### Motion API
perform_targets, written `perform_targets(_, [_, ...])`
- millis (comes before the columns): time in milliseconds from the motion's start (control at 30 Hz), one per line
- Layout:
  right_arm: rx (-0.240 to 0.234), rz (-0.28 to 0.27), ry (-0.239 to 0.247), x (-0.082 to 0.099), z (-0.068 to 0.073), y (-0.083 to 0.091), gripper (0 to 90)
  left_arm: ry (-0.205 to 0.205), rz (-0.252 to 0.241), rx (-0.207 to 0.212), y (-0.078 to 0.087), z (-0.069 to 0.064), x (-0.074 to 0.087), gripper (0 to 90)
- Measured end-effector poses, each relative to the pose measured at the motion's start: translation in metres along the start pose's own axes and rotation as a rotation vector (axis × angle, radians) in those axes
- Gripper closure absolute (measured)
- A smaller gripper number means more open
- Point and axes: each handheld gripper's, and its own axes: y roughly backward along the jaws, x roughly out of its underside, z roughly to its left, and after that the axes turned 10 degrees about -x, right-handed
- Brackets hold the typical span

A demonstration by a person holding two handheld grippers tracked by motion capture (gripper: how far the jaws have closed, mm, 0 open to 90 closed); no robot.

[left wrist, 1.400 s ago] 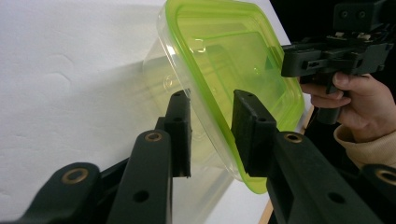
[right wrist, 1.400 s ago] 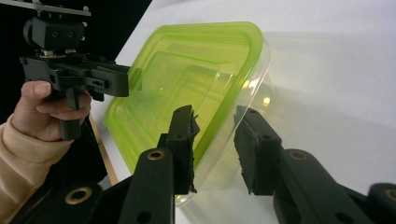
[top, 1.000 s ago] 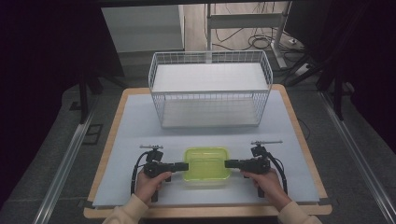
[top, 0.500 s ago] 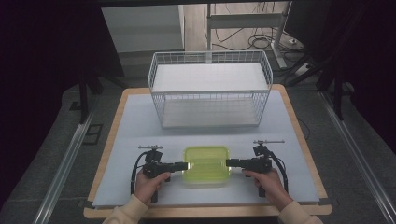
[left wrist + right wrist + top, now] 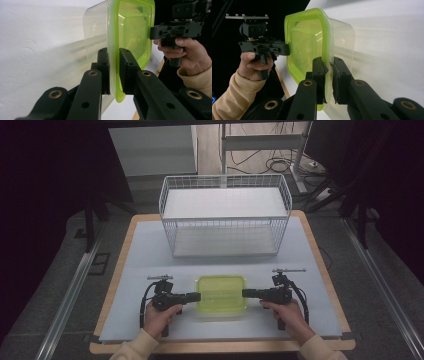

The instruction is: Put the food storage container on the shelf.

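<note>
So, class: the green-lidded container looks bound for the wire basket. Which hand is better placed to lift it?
Neither alone. The left gripper is clamped on the rim of the container at its left edge, the right gripper on the opposite edge. Both sit equally far from the wire basket, so lifting together seems best.

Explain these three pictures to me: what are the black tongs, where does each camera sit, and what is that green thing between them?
A person holds black two-jaw tongs in each hand. The high view looks down on the table; each gripper view rides on its own tongs. The left tongs and right tongs have just closed on opposite rims of a clear container with a green lid, the rim pinched between each pair of jaws. Behind it stands a white wire basket.
</note>
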Motion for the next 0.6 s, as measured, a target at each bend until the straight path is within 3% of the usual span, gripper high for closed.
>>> perform_targets(600, [-0.004, -0.022, 0.028, -0.009, 0.008, 0.006, 81.8, -0.022, -0.011, 0.010, 0.002, -0.005, -0.012, 80.5])
